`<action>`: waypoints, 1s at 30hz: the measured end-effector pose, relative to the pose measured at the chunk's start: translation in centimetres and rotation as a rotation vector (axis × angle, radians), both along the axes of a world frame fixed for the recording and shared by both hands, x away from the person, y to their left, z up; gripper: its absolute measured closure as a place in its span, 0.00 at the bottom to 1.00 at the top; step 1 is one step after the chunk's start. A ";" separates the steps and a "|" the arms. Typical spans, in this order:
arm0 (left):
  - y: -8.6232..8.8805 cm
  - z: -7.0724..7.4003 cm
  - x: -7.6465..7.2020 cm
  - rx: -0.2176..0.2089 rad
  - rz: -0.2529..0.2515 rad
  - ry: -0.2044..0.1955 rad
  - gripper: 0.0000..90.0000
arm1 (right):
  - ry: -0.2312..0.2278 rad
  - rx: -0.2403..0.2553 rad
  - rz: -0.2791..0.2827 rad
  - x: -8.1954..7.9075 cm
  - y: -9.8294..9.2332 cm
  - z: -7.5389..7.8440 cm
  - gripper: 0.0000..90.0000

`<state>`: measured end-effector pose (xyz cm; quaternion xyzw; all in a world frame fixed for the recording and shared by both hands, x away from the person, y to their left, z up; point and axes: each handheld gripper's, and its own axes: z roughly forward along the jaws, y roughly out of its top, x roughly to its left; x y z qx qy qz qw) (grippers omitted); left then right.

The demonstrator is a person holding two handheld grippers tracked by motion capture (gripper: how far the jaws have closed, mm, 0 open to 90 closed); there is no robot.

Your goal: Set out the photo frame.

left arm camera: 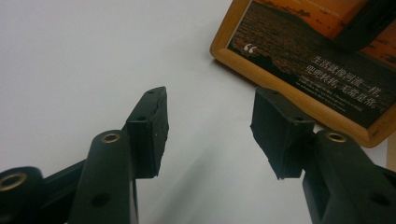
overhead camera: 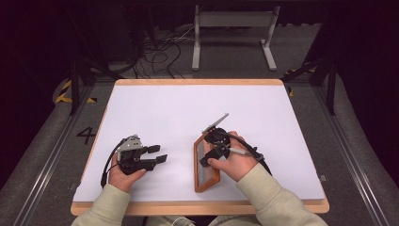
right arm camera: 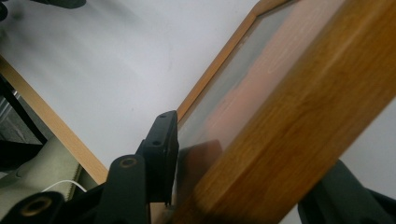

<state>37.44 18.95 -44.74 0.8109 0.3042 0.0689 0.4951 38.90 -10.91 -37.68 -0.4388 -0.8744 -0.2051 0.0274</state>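
Wooden picture frame sits near the front edge of the desk, a bit right of centre, long side running front to back; sunset print w/ white text under the glass, seen best in the left gripper view; the right gripper is on it, jaws either side of the frame's right rail, one pad on the glass side, the other behind the wood; looks clamped to me, tho I can't see the far pad's contact clearly; left gripper sits apart to the frame's left near the front-left area, jaws spread wide, nothing betw them, pointing toward the frame's near corner; imo we're at the grab-and-lift step, prob tipping the frame up off the desk; next move needs a firm pinch on that rail + slow lift so it doesn't pivot or slip; left one could come in to steady the opposite rail.
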 end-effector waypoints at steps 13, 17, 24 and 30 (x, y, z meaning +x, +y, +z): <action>0.2 0.1 0.0 -0.004 0.000 -0.009 0.52 | 0.066 0.097 0.031 0.6 -0.6 1.1 0.82; 0.2 0.1 -0.1 -0.005 0.005 -0.005 0.52 | 0.006 0.022 0.081 0.0 -0.2 2.6 0.83; 0.3 0.1 -0.1 -0.003 0.003 -0.008 0.52 | -0.033 -0.021 0.172 0.2 -0.1 4.7 0.83; 0.5 0.1 -0.2 -0.004 0.009 -0.007 0.52 | -0.100 -0.123 0.344 0.6 0.6 6.3 0.83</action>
